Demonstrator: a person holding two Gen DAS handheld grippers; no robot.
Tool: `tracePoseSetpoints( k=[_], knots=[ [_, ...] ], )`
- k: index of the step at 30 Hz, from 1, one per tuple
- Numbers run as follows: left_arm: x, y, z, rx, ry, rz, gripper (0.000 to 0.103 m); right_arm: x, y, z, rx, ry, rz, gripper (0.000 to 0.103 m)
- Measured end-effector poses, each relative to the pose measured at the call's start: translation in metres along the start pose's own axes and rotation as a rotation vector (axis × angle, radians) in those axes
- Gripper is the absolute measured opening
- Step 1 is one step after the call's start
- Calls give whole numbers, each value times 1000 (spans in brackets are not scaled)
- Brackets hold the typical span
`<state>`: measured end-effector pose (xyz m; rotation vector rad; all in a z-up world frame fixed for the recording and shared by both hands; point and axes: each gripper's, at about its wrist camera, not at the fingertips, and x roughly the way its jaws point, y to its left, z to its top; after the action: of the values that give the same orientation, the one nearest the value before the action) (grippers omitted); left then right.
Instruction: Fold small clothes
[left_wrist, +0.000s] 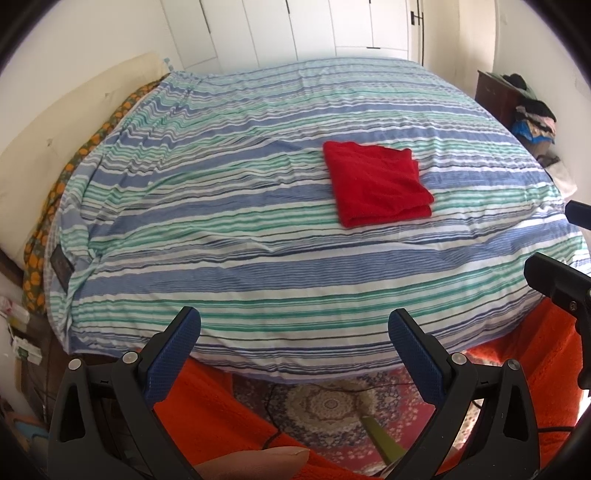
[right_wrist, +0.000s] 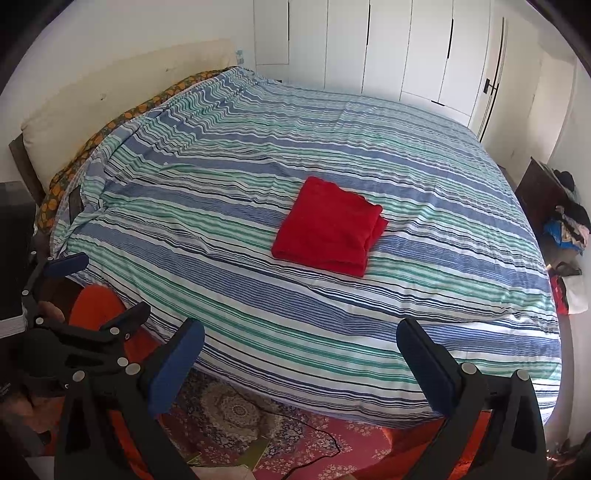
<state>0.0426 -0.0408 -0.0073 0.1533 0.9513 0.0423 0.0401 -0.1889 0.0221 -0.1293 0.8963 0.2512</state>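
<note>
A red cloth (left_wrist: 376, 182) lies folded into a neat square on the striped bed cover (left_wrist: 229, 236), right of the bed's middle. It also shows in the right wrist view (right_wrist: 327, 226), folded with layered edges at its right side. My left gripper (left_wrist: 294, 330) is open and empty, held back over the bed's near edge, well short of the cloth. My right gripper (right_wrist: 301, 341) is open and empty too, also back at the near edge. The left gripper (right_wrist: 74, 295) shows at the left of the right wrist view, open.
The bed has a cream headboard (right_wrist: 122, 85) at the left. A dark nightstand with a heap of clothes (right_wrist: 565, 218) stands at the far right. White wardrobe doors (right_wrist: 388, 48) line the back wall. A patterned rug (left_wrist: 332, 406) and orange fabric (left_wrist: 207, 417) lie below the grippers.
</note>
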Motion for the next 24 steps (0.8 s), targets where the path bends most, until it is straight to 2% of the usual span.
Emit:
tracePoseSetpoints(
  k=[6, 24],
  knots=[
    [4, 12, 3, -51, 28, -103, 102, 2, 1, 0, 27, 5, 45, 102],
    [2, 17, 6, -49, 8, -97, 101, 2, 1, 1, 27, -4, 18, 102]
  ],
)
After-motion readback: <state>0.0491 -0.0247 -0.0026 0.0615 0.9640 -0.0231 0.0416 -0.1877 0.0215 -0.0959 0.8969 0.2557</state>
